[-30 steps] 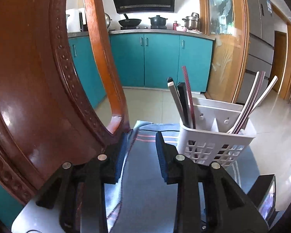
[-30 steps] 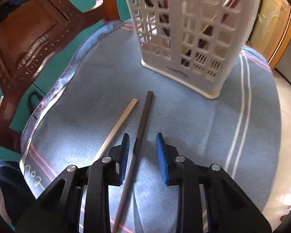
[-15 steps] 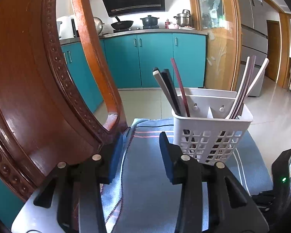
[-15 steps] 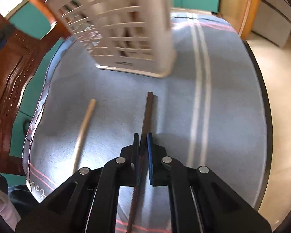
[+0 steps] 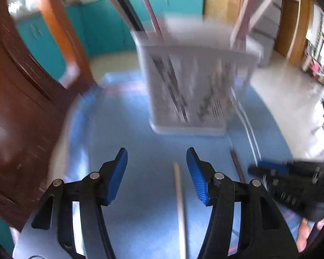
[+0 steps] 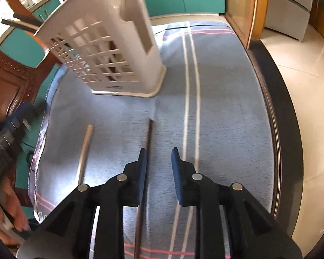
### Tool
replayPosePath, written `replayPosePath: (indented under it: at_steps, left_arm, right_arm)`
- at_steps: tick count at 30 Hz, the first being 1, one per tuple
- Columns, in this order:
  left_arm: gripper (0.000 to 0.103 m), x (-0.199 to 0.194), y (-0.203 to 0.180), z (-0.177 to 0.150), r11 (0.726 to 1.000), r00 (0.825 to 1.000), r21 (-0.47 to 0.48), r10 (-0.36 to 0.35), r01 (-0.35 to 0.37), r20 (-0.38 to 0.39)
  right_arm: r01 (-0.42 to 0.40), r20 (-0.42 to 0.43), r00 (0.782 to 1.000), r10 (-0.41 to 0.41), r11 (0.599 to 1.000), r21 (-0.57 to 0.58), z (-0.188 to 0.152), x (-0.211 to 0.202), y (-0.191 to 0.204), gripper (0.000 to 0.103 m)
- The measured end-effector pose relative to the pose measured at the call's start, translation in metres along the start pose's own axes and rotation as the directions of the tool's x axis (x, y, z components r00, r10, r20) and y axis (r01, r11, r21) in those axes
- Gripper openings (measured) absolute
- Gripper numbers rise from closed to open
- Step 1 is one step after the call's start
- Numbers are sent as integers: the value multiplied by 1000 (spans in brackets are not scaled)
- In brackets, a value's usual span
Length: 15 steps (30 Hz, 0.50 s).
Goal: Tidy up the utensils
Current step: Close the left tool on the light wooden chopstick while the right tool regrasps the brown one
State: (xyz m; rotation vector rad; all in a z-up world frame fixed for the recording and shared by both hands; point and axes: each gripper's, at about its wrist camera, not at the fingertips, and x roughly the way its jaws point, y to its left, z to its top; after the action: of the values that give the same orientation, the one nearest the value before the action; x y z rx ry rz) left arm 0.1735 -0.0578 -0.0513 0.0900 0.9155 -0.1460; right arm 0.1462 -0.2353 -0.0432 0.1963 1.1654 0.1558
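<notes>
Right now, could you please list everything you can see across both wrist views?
utensil basket: one, white, standing at the far end of the cloth, with several sticks upright in it
pale chopstick: one, light wood, lying on the cloth
dark chopstick: one, dark brown, lying on the cloth to the pale one's right
cloth: one, blue with stripes, covering the table
chair: one, red-brown wood, at the table's left
cabinets: teal, in the background
left gripper: open, above the pale chopstick
right gripper: jaws just opened, nothing between them; dark chopstick alongside left finger
</notes>
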Motion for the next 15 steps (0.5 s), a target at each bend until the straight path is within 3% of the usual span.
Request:
replayPosePath:
  at_steps: [2,5,10,15]
  left_arm:
    - [58,19,-2,-8,1000,996,-12,-27,26,-84]
    - [58,33,-3,-12,997,988,-33,-68,64,-142]
    - [58,49,-6,-18,999,983,-25,-26,22,-181]
    - [34,46,-7,-18,1000,988,-12,-17,15,-150]
  right_arm:
    - [15,0,1000,-15,1000,0,0,0,-2,25]
    - [16,3,1000,-16,1000,-5,0,4,4,30]
    - [23,22,1000,-23,999,-34,3,7,9,31]
    - [44,38,998,-41,995,-85,6,19,24,31]
